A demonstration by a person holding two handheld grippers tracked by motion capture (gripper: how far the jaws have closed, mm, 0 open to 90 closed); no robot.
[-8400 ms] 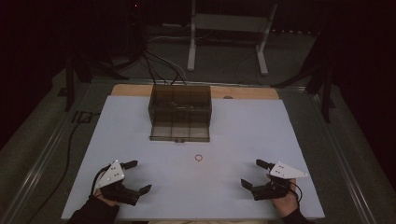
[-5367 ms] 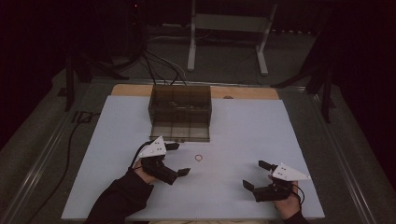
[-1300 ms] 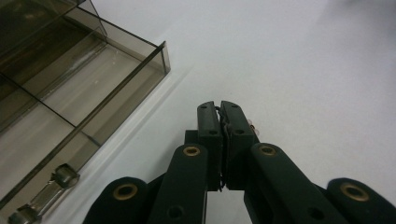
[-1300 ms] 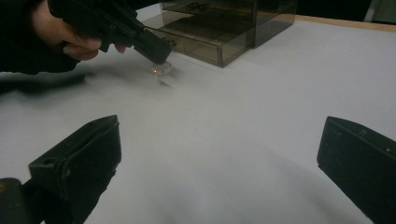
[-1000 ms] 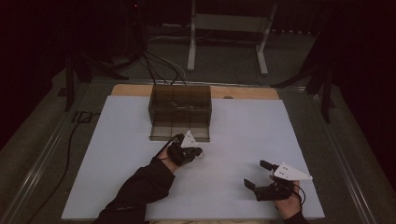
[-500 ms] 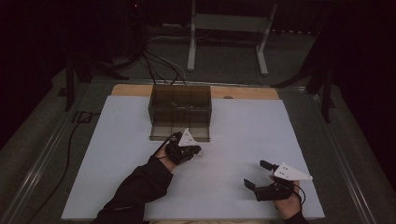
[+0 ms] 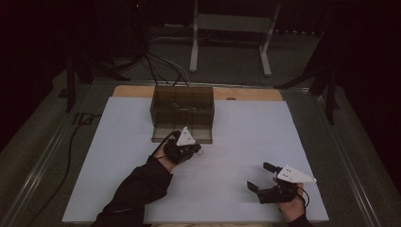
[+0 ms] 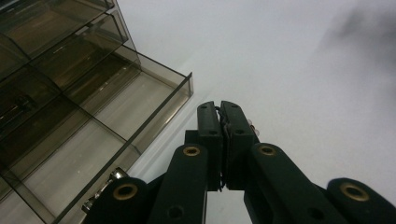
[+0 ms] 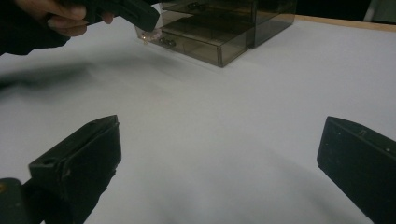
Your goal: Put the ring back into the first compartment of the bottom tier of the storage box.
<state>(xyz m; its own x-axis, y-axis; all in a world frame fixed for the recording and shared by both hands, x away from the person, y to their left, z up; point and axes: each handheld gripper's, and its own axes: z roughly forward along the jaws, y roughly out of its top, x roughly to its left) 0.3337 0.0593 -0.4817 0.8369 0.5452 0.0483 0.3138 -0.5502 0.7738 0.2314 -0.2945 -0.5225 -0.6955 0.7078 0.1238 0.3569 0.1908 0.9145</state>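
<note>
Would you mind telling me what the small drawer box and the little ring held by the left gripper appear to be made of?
The drawer box looks like smoked, see-through plastic with a glossy finish: its dividers and the sheet beneath show through the brown walls. The ring pinched in the left gripper seems a thin loop, perhaps wire or a fine band, with pale, faintly pinkish glints; it is too small and blurred to be sure.

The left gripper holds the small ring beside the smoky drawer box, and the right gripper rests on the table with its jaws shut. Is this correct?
Not fully: the right gripper has its jaws wide open, as the right gripper view shows. The rest holds: the left gripper pinches the small ring beside the drawer box.
</note>
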